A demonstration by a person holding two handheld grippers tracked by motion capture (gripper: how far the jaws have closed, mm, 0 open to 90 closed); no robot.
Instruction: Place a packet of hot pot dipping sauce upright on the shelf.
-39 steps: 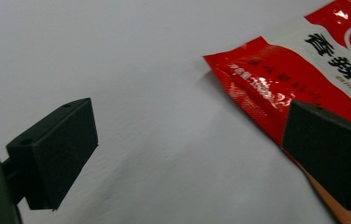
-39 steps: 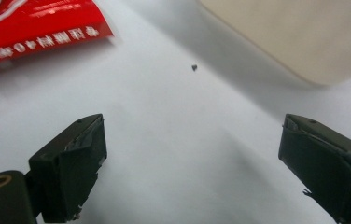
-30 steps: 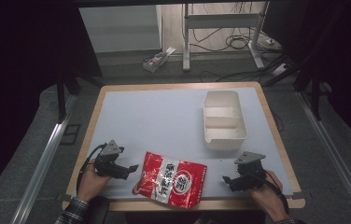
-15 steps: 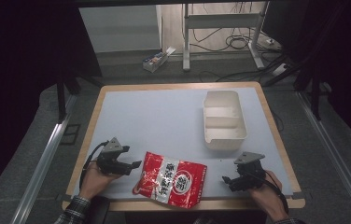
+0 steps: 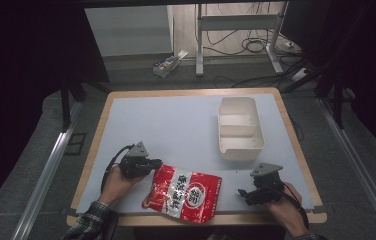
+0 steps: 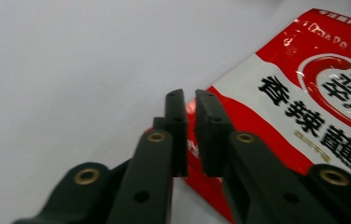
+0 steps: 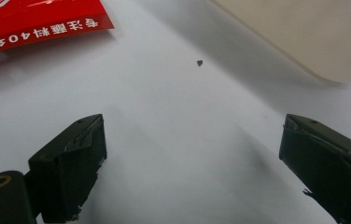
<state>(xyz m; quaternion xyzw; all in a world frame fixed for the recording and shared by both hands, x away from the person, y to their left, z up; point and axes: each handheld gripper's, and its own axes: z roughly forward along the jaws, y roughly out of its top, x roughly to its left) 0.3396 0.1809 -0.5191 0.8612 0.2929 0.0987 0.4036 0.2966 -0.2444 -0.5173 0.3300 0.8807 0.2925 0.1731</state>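
Two black jaws of the left gripper [image 6: 190, 133] had just been closing and stood pressed on the edge of the red and white packet [image 6: 304, 107], whose thin rim ran between the pads. The left gripper view gave that pinch up close, with the packet's black lettering running off to the right; from the high view the same left gripper [image 5: 152, 164] merely met the packet [image 5: 186, 192] at its upper left corner, and the pinch itself was too small to make out. That high view placed the packet flat near the front edge of the white table [image 5: 176, 125], between the two hands. The right gripper [image 7: 192, 163] hung with its jaws spread wide over bare tabletop, nothing between them; its own view caught a corner of the packet [image 7: 33, 23] at upper left and the rounded wall of the cream tray [image 7: 313, 32] at upper right. From above, the right gripper [image 5: 248, 192] sat near the table's front right, with the two-compartment tray [image 5: 241, 150] just behind it.
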